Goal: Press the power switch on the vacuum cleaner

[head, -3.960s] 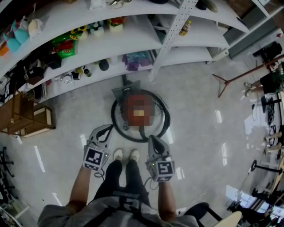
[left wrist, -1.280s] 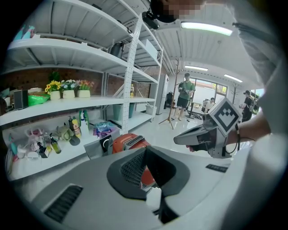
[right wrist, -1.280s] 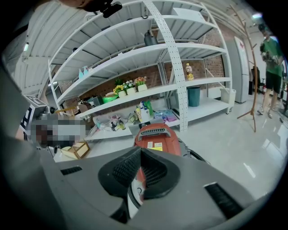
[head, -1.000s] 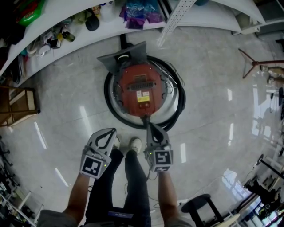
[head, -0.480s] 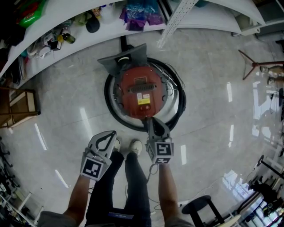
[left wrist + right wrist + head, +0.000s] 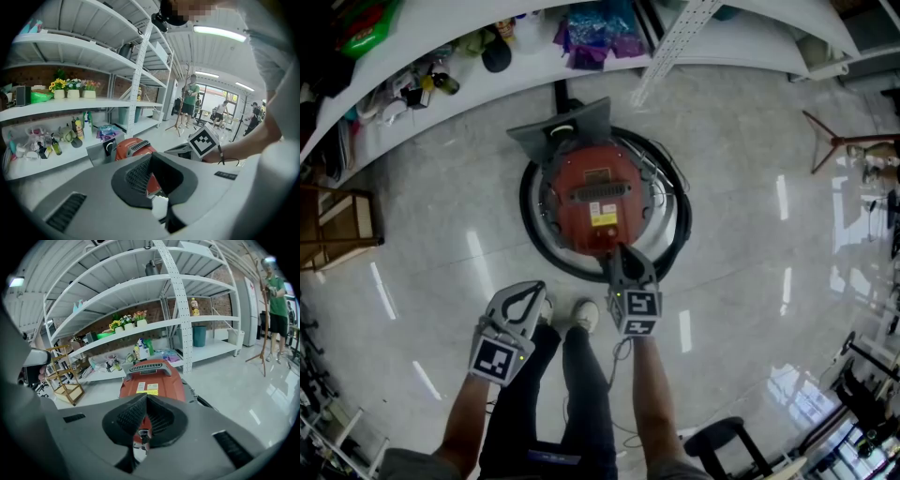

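The vacuum cleaner (image 6: 600, 199) is a round red canister on the floor with a grey handle and a black hose (image 6: 530, 225) coiled around it. My right gripper (image 6: 616, 248) is shut, and its tip is over the canister's near edge. In the right gripper view the red body (image 6: 151, 386) and its grey handle (image 6: 149, 367) fill the space just beyond the shut jaws. I cannot make out the switch itself. My left gripper (image 6: 537, 285) is shut on nothing and is held back beside the person's legs. From the left gripper view the canister (image 6: 132, 148) lies ahead.
A curved white shelf (image 6: 441, 103) with bottles and bags runs behind the vacuum. A wooden crate (image 6: 342, 225) stands at the left, a wooden stand (image 6: 839, 141) at the right and a stool (image 6: 722, 441) at the bottom right. The person's shoes (image 6: 586, 312) are just short of the hose.
The right gripper has moved forward until its tip reaches the canister's near edge. The left gripper has stayed put. Since 4 s ago the view has come closer to the vacuum.
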{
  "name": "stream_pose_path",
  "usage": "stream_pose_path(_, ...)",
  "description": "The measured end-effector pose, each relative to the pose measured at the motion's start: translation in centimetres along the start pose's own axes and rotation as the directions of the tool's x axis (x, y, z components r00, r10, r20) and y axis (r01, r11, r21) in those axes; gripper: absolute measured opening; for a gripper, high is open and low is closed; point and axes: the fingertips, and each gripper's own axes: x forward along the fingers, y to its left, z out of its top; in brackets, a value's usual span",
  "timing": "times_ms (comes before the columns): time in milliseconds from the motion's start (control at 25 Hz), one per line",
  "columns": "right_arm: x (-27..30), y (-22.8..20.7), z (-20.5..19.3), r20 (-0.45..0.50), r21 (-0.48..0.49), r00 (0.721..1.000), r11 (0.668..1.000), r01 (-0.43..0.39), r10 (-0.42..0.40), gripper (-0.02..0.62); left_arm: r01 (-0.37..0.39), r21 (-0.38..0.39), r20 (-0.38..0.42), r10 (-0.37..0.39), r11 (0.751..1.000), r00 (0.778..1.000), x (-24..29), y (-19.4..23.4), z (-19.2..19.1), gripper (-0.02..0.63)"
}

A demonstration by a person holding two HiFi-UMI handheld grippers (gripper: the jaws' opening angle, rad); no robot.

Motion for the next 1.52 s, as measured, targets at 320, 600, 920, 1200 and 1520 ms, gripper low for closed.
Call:
stream_pose_path(320,2.2,-0.3,-1.3,-0.034,-0.003,0.999,1.000,-0.004,0.004,0.012,-0.007,-0.022,-0.009,0.006,1.000,1.000,-0.1,0.5,-0.5,0.008)
stream_pose_path(600,2.8,-0.8,-1.7,-0.026,-0.006,1.000,1.000,0.009,-0.009,0.011,-0.008,-0.024,-0.010,0.008,1.000,1.000,0.0,0.6,-0.8,0.008)
stream_pose_path(920,3.5,-0.9,-2.1,-0.038,-0.014,0.999,1.000,0.006,-0.006,0.011,-0.008,-0.019,-0.014,0.008,1.000,1.000,0.0,0.9,-0.9,0.008)
stream_pose_path(1200,3.7,-1.1,-2.2,-0.043,-0.010,0.999,1.000,0.011,-0.012,0.011,-0.014,-0.019,-0.016,0.013,1.000,1.000,-0.1,1.2,-1.0,0.008)
stream_pose_path(1520,3.9,-1.3,-2.0,-0.040,-0.004,0.999,1.000,0.021,-0.021,0.012,-0.001,-0.026,-0.015,0.001,1.000,1.000,-0.1,1.0,-0.9,0.008)
